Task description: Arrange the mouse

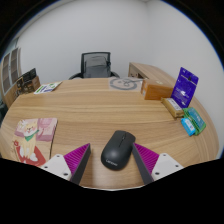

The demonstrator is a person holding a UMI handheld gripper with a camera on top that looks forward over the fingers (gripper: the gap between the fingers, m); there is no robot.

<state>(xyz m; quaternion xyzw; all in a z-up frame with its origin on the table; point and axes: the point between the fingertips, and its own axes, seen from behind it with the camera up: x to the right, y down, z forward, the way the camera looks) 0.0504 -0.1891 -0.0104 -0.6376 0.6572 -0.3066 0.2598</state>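
Note:
A black computer mouse (117, 149) lies on the wooden table (110, 110), near its front edge. It stands between my two fingers, with a gap of bare wood at each side. My gripper (113, 160) is open, its magenta pads (76, 157) angled out to left and right of the mouse. Neither finger touches the mouse.
An illustrated booklet (34, 138) lies to the left of the fingers. A purple box (184, 86) and a teal packet (193, 122) sit at the right, beside a wooden box (152, 79). A round disc (123, 84) lies far back. An office chair (97, 65) stands behind the table.

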